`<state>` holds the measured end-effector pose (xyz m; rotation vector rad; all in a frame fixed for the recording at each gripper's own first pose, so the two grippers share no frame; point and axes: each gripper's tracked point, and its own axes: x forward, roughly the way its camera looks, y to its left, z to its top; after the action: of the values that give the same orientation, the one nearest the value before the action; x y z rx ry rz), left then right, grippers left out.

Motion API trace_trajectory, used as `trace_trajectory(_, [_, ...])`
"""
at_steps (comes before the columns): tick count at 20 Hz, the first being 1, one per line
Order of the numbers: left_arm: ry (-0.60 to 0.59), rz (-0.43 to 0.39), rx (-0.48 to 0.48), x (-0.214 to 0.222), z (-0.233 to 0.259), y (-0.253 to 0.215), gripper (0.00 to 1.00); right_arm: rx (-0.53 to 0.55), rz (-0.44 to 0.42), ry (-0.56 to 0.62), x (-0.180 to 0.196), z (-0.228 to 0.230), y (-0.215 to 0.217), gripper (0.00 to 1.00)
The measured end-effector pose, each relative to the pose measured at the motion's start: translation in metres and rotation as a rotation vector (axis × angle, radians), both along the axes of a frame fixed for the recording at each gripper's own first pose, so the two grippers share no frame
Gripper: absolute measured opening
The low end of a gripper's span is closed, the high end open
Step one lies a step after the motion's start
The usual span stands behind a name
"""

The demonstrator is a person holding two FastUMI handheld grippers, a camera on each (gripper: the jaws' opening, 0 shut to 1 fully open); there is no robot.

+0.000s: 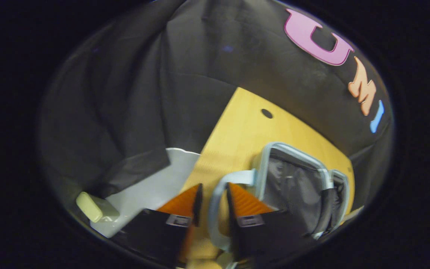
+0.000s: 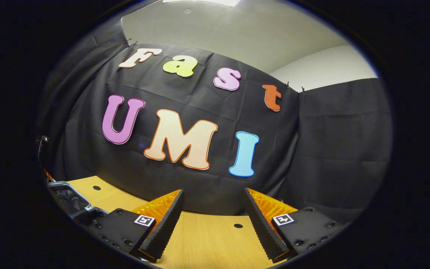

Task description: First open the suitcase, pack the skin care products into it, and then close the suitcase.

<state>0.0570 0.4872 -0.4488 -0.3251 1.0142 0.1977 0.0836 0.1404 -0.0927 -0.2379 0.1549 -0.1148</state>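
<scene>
While its two fingers stand close together with only a narrow gap between them, the left gripper (image 1: 213,200) has the suitcase's pale blue handle (image 1: 215,209) running through that gap; the loop passes between the fingers, but whether both press on it cannot be told from the left gripper view. Just ahead and to the right of those fingers lies the suitcase (image 1: 297,183), open, its grey fabric lining framed by a light blue rim, resting on the wooden table (image 1: 245,127). A small dark hole in the tabletop sits farther ahead of the case. Off to the left of the fingers, beyond the table's edge, is a pale floor with a small cream-coloured object (image 1: 89,206) on it.

In the right gripper view, the right gripper (image 2: 213,220) is spread wide, its fingers well apart and holding nothing, with bare tabletop (image 2: 207,239) between them. Far to its left, at the table's near edge, a corner of the suitcase (image 2: 67,198) shows, dark lining inside a light rim. Ahead of the gripper hangs the black cloth wall.
</scene>
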Motion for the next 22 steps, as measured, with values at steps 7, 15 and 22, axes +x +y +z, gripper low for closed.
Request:
trace_trajectory(7, [-0.397,0.137,0.348,0.019,0.120,-0.006,0.96,0.038,0.037,-0.009,-0.012,0.004,-0.042,1.00])
trace_trajectory(15, [-0.630,0.034,0.345,0.011,0.263,-0.148,0.95,0.150,0.073,-0.012,-0.025,-0.002,-0.092,0.98])
trace_trajectory(22, [-0.693,-0.125,0.236,0.006,0.276,-0.320,0.95,0.197,0.114,0.005,-0.038,-0.014,-0.119,0.98])
